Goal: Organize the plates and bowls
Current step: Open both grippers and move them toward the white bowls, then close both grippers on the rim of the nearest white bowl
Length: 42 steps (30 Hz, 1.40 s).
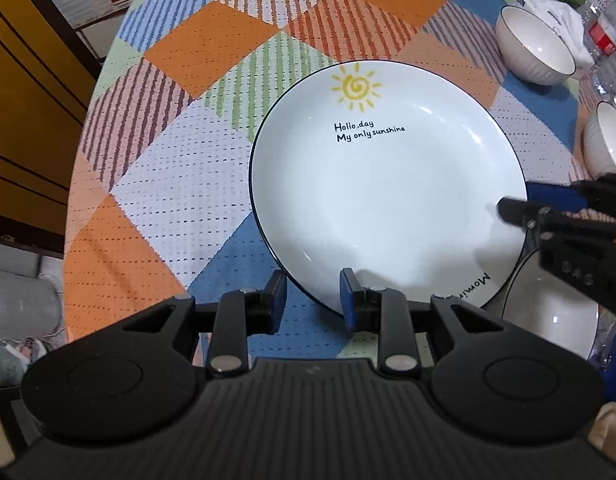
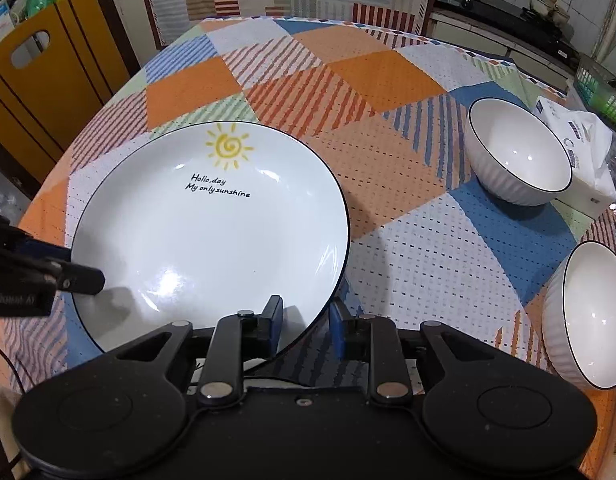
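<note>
White plates (image 1: 388, 184): 2 | bowls (image 2: 516, 152): 2 | left tongs (image 1: 312, 294), right tongs (image 2: 305, 326): both parted, empty

The plate (image 2: 211, 240) is showing white with a thin dark rim, a yellow spiral sun and black handwriting. The tablecloth (image 2: 388, 184) is displaying orange, blue, white and pale green patches, some striped in red or blue, others dotted. The far right bowl (image 2: 518, 156) and the near right bowl (image 2: 588, 316) are gleaming white with dark rims and ribbed sides.
</note>
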Tool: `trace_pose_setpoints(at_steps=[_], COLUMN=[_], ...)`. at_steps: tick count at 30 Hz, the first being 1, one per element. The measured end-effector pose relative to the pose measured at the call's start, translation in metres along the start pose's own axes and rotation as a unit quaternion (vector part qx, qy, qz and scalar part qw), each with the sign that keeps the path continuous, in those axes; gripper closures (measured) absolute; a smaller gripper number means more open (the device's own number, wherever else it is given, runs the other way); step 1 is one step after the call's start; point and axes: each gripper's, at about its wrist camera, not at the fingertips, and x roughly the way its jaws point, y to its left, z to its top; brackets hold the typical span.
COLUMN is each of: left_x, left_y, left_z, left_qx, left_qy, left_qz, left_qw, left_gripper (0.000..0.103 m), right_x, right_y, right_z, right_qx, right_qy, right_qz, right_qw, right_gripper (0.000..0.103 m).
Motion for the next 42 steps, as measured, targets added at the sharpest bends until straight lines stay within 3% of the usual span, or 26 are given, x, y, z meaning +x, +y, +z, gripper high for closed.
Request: trace_pose_setpoints(at_steps=[9,18,23,27,33,37,39,42], left_x=[-0.038,-0.113,-0.137,-0.153,-0.154,-0.141,-0.129,-0.106], left_y=[-0.012,-0.069,-0.102,-0.129,-0.162,-0.182,-0.194,-0.21], left_z=[-0.012,-0.02,-0.019,-0.018,-0.011,-0.003,0.003,0.009], left_qx=[-0.025,0.061,0.092,0.127,0.153,0.162,0.166,0.186], left_qy=[-0.024,-0.073,-0.086,-0.11,-0.116,-0.123,-0.119,-0.113], left_qz=[-0.017,-0.028,-0.026,-0.025,-0.028,-0.024,-0.023,-0.011], left_qw=[0.9993,0.9951,0.9917,0.9855,0.981,0.9788,0.9786,0.9758], left_gripper=[0.073,0.062,0.059,0.053,0.045,0.037,0.024,0.022], right_x=[-0.048,-0.106,-0.149,-0.173,-0.193,-0.183,-0.173,-0.161], right_y=[-0.014,-0.057,-0.079,-0.098,-0.128,-0.144,-0.149,-0.153], right_z=[-0.015,-0.048,-0.069,-0.088,-0.112,-0.123,-0.125,-0.13], right_qx=[0.012,0.034,0.029,0.04,0.072,0.105,0.116,0.119], right_qy=[-0.064,-0.089,-0.105,-0.115,-0.143,-0.156,-0.148,-0.142], right_qz=[0.011,0.021,0.016,-0.004,-0.018,-0.017,-0.021,-0.018], right_qw=[0.998,0.995,0.994,0.993,0.987,0.982,0.982,0.983], right_gripper=[0.071,0.065,0.049,0.042,0.031,0.026,0.023,0.022])
